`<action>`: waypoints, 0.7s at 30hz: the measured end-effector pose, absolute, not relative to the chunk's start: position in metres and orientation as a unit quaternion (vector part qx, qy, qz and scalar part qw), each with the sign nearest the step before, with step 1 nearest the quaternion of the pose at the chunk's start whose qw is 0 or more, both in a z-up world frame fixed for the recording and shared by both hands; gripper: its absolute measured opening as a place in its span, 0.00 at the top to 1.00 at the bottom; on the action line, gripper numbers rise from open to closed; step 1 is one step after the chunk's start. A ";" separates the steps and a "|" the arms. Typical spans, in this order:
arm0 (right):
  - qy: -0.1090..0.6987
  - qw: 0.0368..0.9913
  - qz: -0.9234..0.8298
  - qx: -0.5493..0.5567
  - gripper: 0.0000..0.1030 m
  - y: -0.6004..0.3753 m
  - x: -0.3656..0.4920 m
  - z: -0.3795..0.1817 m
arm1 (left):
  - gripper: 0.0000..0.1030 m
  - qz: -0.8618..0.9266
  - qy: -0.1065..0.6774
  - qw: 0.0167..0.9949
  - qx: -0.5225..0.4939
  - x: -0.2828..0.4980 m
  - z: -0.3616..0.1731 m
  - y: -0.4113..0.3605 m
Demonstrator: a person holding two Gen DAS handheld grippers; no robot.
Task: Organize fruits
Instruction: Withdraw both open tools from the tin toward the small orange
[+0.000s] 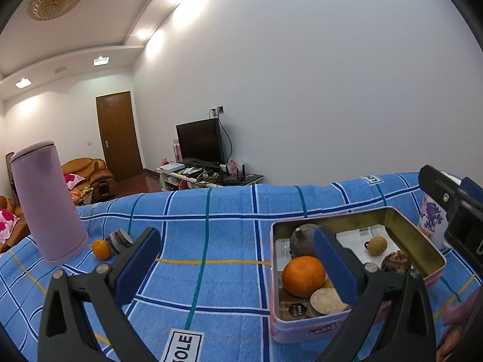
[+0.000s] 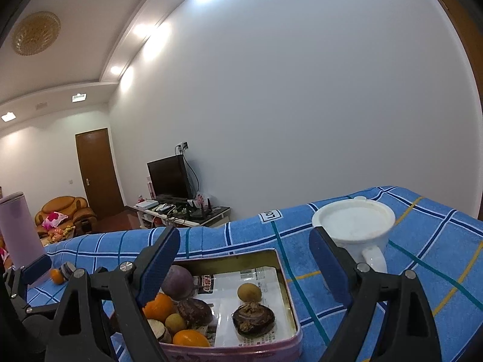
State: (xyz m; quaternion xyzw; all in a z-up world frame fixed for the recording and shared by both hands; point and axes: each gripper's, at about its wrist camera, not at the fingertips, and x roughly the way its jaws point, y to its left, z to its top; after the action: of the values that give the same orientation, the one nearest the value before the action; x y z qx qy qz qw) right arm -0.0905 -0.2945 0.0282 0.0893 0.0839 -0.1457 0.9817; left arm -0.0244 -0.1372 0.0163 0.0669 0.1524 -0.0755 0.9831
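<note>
Right wrist view: both grippers, left (image 1: 238, 259) and right (image 2: 244, 259), were held agape and empty above the tin (image 2: 283, 274); left of it, 1 orange (image 2: 56, 276) awaited collection.

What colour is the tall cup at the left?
Pale purple cup; clearest in the left wrist view.

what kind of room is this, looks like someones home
Most likely a home living room: a flat-screen TV on a low stand, an orange armchair by a wooden door, and a blue checked cloth under the tin of fruit.
</note>
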 end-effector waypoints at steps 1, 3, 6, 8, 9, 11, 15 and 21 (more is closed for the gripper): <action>0.084 0.982 -0.144 0.085 0.14 -0.292 -0.091 0.028 | 0.00 -0.075 0.153 0.983 0.067 -0.025 0.016 -0.137; 0.082 0.984 -0.142 0.075 0.14 -0.287 -0.092 0.029 | 0.00 -0.075 0.154 0.983 0.068 -0.026 0.016 -0.136; 0.082 0.984 -0.140 0.067 0.14 -0.282 -0.094 0.030 | 0.00 -0.074 0.154 0.983 0.067 -0.029 0.016 -0.135; 0.083 0.985 -0.138 0.066 0.14 -0.280 -0.094 0.030 | 0.00 -0.075 0.154 0.983 0.067 -0.030 0.016 -0.135; 0.083 0.985 -0.138 0.066 0.14 -0.279 -0.095 0.030 | 0.00 -0.075 0.155 0.983 0.068 -0.030 0.016 -0.134; 0.083 0.985 -0.139 0.065 0.14 -0.279 -0.096 0.030 | 0.00 -0.075 0.156 0.983 0.068 -0.032 0.016 -0.133; 0.082 0.985 -0.141 0.063 0.14 -0.276 -0.097 0.030 | 0.00 -0.075 0.165 0.981 0.069 -0.032 0.015 -0.132; 0.087 0.984 -0.145 0.061 0.14 -0.276 -0.096 0.030 | 0.00 -0.079 0.164 0.981 0.074 -0.036 0.015 -0.131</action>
State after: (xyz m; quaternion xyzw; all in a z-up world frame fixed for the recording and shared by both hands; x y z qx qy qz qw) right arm -0.0957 -0.2758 0.0298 0.0612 0.0865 -0.1448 0.9838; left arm -0.0360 -0.1306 0.0151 0.0735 0.1637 -0.0794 0.9806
